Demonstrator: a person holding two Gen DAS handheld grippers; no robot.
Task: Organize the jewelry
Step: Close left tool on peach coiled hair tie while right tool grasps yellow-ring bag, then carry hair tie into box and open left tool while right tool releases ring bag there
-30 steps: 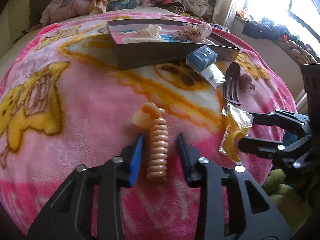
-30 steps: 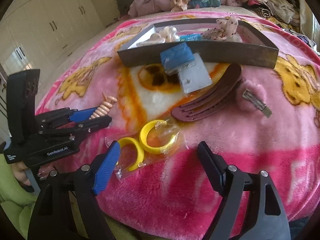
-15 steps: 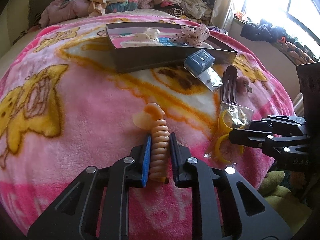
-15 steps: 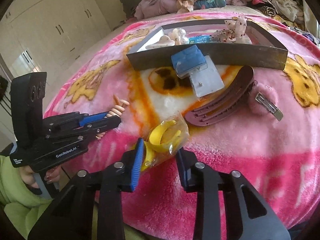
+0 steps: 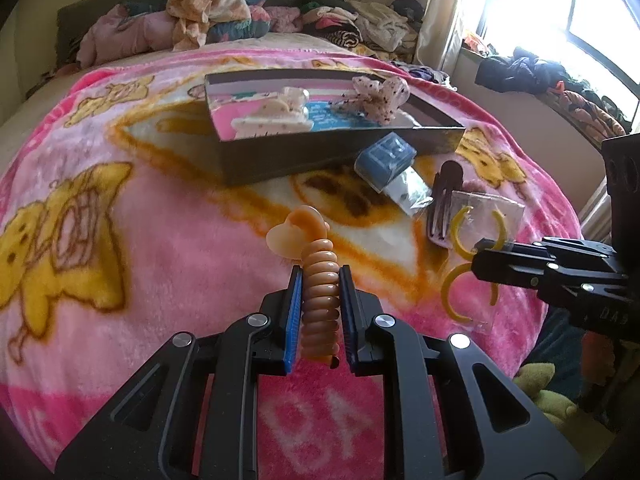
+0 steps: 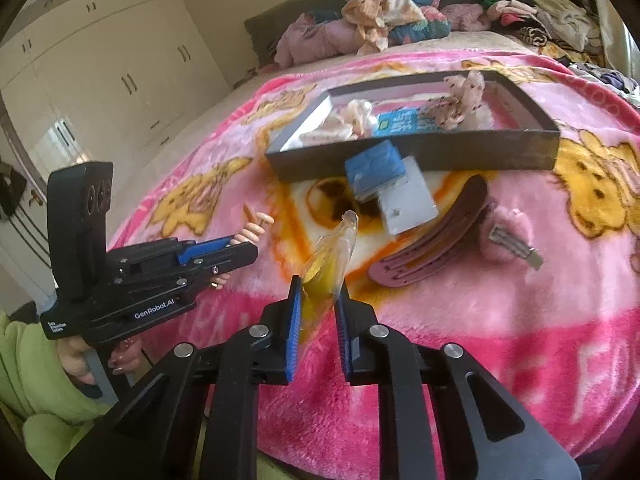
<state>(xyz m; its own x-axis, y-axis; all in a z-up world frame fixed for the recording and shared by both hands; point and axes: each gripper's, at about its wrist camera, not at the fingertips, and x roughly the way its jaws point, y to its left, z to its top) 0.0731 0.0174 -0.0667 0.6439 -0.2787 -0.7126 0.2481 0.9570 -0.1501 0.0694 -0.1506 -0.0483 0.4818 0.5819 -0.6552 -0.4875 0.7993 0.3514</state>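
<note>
Coil hair tie (image 5: 320, 288), springy and light, sits clamped mid-length in our left hand-held gripper (image 5: 320, 312) above the blanket (image 5: 160, 240); rightward, our right hand-held gripper (image 6: 318, 312) has just been closing and pinches the slippery earring packet (image 6: 330, 260).

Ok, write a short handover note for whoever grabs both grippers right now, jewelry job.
Left gripper: shut on the peach spiral hair tie.
Right gripper: jaws have just been closing, now shut on the clear packet of yellow hoop earrings, lifted off the blanket.
Done: bow and cream clip already lie in the black box.
Left: box both held items, then the blue case, brown claw clip, pink fluffy clip.
</note>
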